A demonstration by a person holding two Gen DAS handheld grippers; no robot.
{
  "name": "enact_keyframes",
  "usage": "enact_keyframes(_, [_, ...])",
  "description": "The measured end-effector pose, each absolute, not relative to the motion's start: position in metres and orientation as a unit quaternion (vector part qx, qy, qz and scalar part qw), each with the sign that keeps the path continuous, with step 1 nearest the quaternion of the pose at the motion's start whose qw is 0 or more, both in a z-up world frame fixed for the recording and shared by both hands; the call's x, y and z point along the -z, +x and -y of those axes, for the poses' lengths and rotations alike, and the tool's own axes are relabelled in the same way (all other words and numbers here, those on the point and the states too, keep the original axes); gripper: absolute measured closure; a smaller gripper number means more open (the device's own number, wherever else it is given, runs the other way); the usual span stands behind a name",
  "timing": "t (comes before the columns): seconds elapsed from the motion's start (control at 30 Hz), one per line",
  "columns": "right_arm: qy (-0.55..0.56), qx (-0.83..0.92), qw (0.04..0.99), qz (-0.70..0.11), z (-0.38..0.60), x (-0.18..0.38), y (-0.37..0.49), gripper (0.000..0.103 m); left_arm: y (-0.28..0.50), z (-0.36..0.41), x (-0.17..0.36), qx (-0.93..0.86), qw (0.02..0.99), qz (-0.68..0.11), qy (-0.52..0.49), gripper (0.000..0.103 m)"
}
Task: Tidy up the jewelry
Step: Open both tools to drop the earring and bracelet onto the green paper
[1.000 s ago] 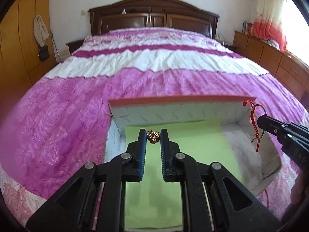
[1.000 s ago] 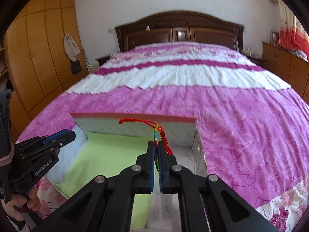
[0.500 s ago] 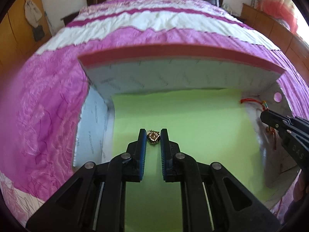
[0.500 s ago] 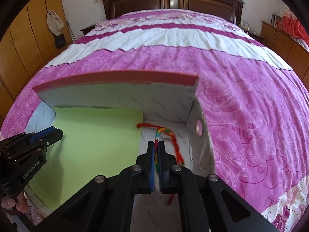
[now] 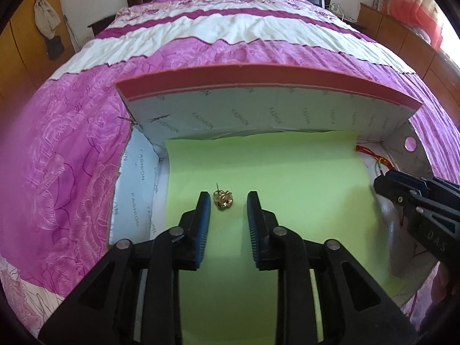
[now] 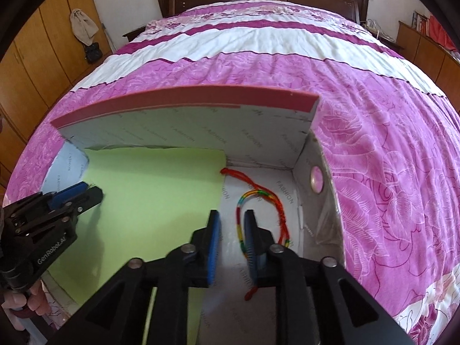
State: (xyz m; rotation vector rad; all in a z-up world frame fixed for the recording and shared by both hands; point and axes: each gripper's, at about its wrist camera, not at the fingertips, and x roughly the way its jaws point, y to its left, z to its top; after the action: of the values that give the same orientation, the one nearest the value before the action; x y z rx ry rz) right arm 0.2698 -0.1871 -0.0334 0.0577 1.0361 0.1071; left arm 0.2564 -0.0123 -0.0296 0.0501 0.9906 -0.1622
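A shallow cardboard box (image 5: 258,74) with a red rim lies on the bed, a green sheet (image 5: 302,187) covering most of its floor. A small gold earring (image 5: 222,199) rests on the sheet between the fingers of my left gripper (image 5: 228,195). The jaws are opening and neither pad presses on it. At the box's right end my right gripper (image 6: 231,214) hangs low over the white lining, its jaws opening too. A red braided bracelet (image 6: 253,192) with a rainbow section lies loose on the lining, partly between the pads and partly beyond the right finger.
The box (image 6: 184,97) has a tall back wall and a right wall with a round hole (image 6: 316,182). Pink and white bedding (image 6: 388,158) surrounds it. A wooden wardrobe (image 6: 43,57) stands on the left, low cabinets (image 5: 417,43) on the right. A hand (image 6: 26,302) holds the left gripper (image 6: 86,194).
Both grippers have come down into the box and tilted more steeply. Both pairs of jaws have parted, so the earring now lies on the green sheet and the bracelet on the lining.
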Motion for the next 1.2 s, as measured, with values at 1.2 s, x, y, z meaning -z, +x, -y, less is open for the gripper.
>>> enact_keyframes(1.2, [0.072, -0.077, 0.959, -0.262, 0.185, -0.073, 0.126, 0.039, 0.135, -0.009, -0.066, 0.100, 0.957, -0.270, -0.034, 0.073])
